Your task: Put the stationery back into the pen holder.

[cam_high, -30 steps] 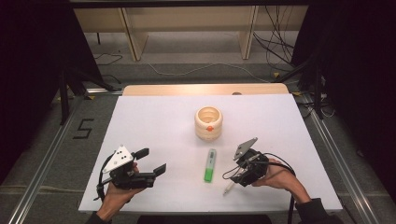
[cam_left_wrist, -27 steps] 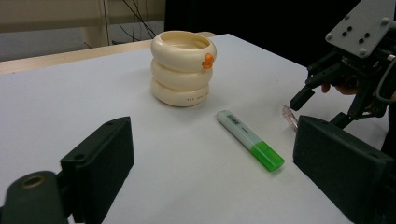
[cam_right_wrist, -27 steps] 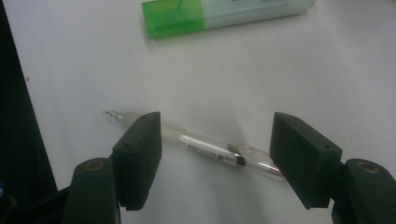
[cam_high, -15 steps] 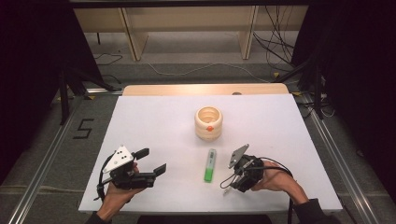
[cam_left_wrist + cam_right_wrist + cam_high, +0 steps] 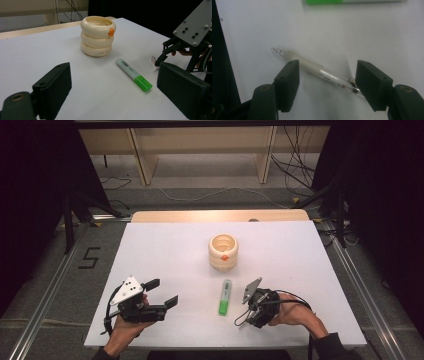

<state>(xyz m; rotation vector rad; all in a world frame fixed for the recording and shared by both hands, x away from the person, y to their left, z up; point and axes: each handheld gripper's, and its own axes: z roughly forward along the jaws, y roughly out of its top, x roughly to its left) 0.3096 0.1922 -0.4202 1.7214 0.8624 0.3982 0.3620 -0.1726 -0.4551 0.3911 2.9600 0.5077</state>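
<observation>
Two tongs: both sit low over the near half of the table (image 5: pixel 165 245), a flat matte white board with a pale wood strip along its far edge.
Right tongs (image 5: pixel 327 82): black blocky jaws spread wide, pointing down at the pen — one jaw on each side of the barrel, neither pad pressing on it. A grey three-cornered plate tops the tool in the high view.
Pen (image 5: pixel 317 71): slim clear plastic barrel with a frosted grip sleeve and a glassy tapered tip; it lies flat and slantwise on the table between the right jaws, near the table's front edge and just beside the highlighter.
Left tongs (image 5: pixel 113 87): jaws spread, nothing between them, held level above the near left part of the table.
Highlighter (image 5: pixel 225 296): stubby, flat-sided marker — pale grey-green body, bright green cap end nearer the person; lying flat, mid-table.
Cup (image 5: pixel 223 251): cream, glossy, shaped like three stacked rings, hollow on top, a small orange dot on its side; upright beyond the highlighter, apart from it.
</observation>
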